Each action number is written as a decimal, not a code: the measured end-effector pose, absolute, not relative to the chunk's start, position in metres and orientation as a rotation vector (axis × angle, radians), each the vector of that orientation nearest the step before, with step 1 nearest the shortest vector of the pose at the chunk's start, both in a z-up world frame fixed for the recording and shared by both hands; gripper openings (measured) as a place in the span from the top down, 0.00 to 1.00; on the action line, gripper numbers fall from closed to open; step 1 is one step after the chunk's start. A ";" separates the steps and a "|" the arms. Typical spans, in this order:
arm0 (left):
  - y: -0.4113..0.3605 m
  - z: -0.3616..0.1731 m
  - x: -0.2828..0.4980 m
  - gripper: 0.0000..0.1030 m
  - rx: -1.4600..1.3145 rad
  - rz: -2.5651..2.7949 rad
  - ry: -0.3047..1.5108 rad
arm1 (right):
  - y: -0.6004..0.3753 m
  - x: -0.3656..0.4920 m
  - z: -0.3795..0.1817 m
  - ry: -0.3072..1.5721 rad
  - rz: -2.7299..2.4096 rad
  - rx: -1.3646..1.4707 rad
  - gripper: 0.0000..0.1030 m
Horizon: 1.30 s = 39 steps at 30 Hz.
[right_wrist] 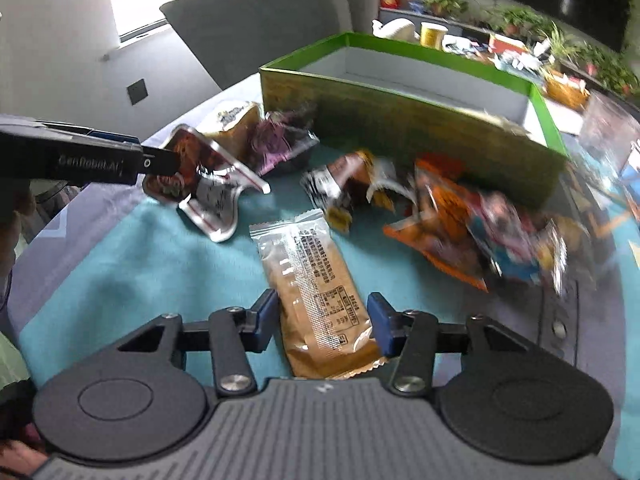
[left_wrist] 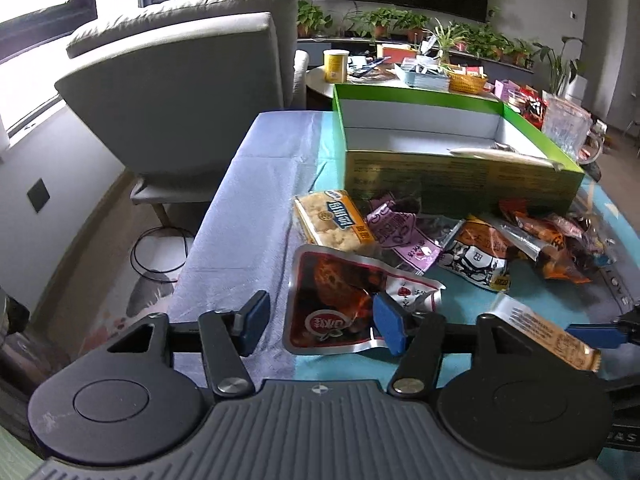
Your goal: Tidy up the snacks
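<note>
The right gripper [right_wrist: 323, 322] has its jaws astride the tan wrapped bar [right_wrist: 316, 304], one pad at each long edge. The left pad looks to be touching the wrapper, but a sliver of cloth seems to show by the right pad, so I cannot tell whether the bar is truly clenched or only bracketed. The bar lies flat on the desk [right_wrist: 140, 248], running from the jaws toward 12 o'clock.

The left gripper [left_wrist: 320, 320] has its jaws released and parted over the near corner of the silver-edged red pouch [left_wrist: 340, 300]. The right pad rests at the pouch's edge, the left pad stands clear over bare cloth, and nothing is pinched.

Out from there, at 12 o'clock of the pouch, lies a yellow cracker pack [left_wrist: 334, 220]. At about 2 o'clock a purple packet [left_wrist: 400, 236], a black-and-white packet [left_wrist: 478, 258] and a heap of orange and red wrappers [left_wrist: 556, 240] lie against the near wall of the green box [left_wrist: 460, 176].

The green box stands open at the far side of the desk. Its white floor is mostly bare, with only what looks like one pale packet [left_wrist: 500, 154] near its right end. By my reading the sorting is barely begun: nearly every snack is still loose on the desk, and both the bar and the pouch have yet to be lifted and carried to the box.
</note>
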<state>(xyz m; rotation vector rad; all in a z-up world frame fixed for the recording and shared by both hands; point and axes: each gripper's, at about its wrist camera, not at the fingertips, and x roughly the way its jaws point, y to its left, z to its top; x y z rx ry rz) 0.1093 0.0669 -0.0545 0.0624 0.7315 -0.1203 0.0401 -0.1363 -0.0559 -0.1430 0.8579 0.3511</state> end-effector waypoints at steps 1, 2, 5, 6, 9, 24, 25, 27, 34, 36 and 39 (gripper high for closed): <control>0.065 -0.055 0.110 0.46 0.078 -0.106 0.731 | -0.137 0.038 -0.056 0.861 0.349 -0.141 0.50; 0.064 -0.056 0.111 0.46 0.088 -0.092 0.730 | -0.137 0.037 -0.056 0.862 0.349 -0.140 0.49; 0.066 -0.058 0.114 0.45 0.063 -0.097 0.735 | -0.135 0.034 -0.058 0.850 0.346 -0.152 0.47; 0.066 -0.059 0.116 0.45 0.057 -0.109 0.739 | -0.134 0.035 -0.059 0.847 0.345 -0.155 0.46; 0.071 -0.065 0.121 0.45 0.000 -0.120 0.770 | -0.130 0.035 -0.060 0.841 0.360 -0.155 0.38; 0.084 -0.067 0.135 0.65 -0.189 -0.170 0.794 | -0.130 0.035 -0.062 0.822 0.361 -0.141 0.37; 0.080 -0.067 0.133 0.74 -0.169 -0.210 0.799 | -0.130 0.035 -0.062 0.822 0.360 -0.140 0.37; 0.075 -0.065 0.127 0.76 -0.149 -0.280 0.815 | -0.130 0.035 -0.062 0.822 0.358 -0.139 0.37; 0.074 -0.066 0.097 0.76 -0.073 -0.336 0.861 | -0.132 0.033 -0.062 0.822 0.355 -0.138 0.37; 0.077 -0.063 0.093 0.76 -0.082 -0.347 0.864 | -0.132 0.033 -0.062 0.823 0.353 -0.137 0.37; 0.075 -0.055 0.089 0.75 -0.027 -0.377 0.837 | -0.133 0.033 -0.062 0.826 0.344 -0.133 0.37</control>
